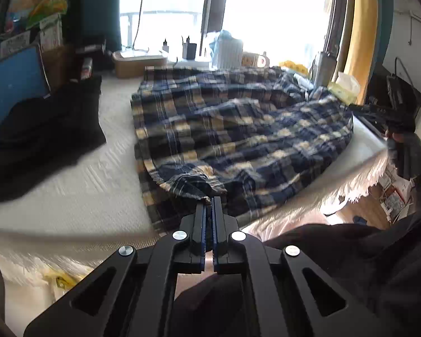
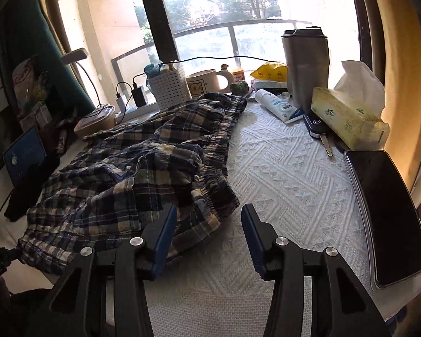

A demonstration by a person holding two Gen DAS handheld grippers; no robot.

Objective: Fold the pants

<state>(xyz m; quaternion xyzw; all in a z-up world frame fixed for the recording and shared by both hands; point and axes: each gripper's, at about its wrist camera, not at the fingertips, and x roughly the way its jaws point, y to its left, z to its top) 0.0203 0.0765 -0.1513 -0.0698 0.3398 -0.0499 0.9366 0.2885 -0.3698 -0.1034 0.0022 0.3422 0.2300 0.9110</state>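
The pants (image 1: 238, 129), plaid and rumpled, are lying spread over the white textured cloth (image 2: 289, 174) on the table, with a black garment (image 1: 45, 129) lying apart at one side and a phone (image 2: 387, 216), tissue box (image 2: 348, 115) and tumbler (image 2: 306, 64) standing along the other. A bunched edge of the fabric nearest the table's front is being pinched by the left gripper (image 1: 210, 200), its jaws pressed together on a small fold. The right gripper (image 2: 209, 219) is being held with jaws spread, the waistband corner lying just in front of and partly between them, with nothing being pressed by the pads. The fabric is judged light, thin and limp, so it is likely to be draping and sagging when lifted and sliding little on the textured cloth. A hold is best being taken at the gathered waistband edge, where the cloth is thicker, with the other hold at the hem, so that the legs can be laid flat before folding.
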